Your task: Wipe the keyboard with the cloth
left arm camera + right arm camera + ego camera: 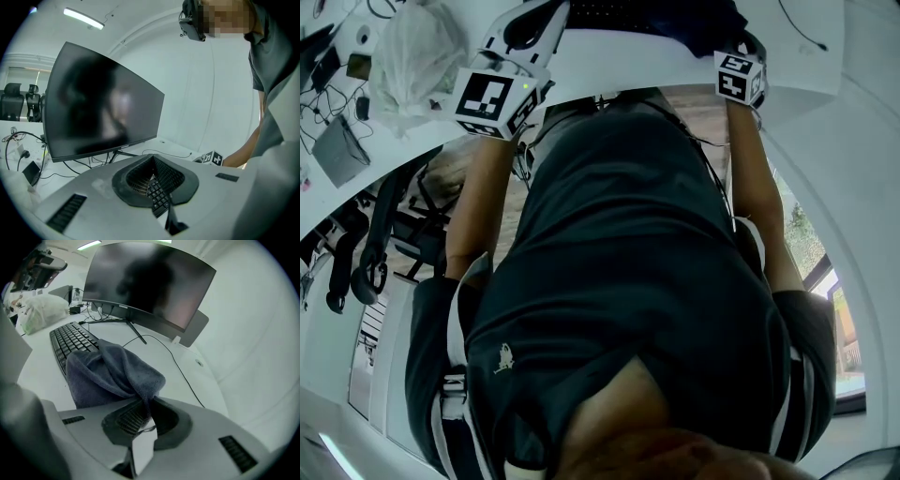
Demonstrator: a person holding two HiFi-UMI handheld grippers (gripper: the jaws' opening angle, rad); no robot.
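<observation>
A grey-blue cloth (110, 373) hangs bunched from my right gripper (146, 405), which is shut on one fold of it. The cloth lies over the near end of a black keyboard (70, 341) on the white desk (187, 376). My left gripper (152, 161) has its ridged pads (171, 178) meeting at the tip with nothing between them. A few keys of the keyboard (159, 199) show below that tip. In the head view both marker cubes sit at the top, the left gripper (492, 98) and the right gripper (739, 77), above the person's dark shirt.
A large dark curved monitor (145, 282) stands behind the keyboard, and its cable (180, 373) trails across the desk. A white plastic bag (40, 310) lies at the keyboard's far left. Cables and a small device (30, 171) lie left of the monitor (98, 103). Office chairs (14, 101) stand beyond.
</observation>
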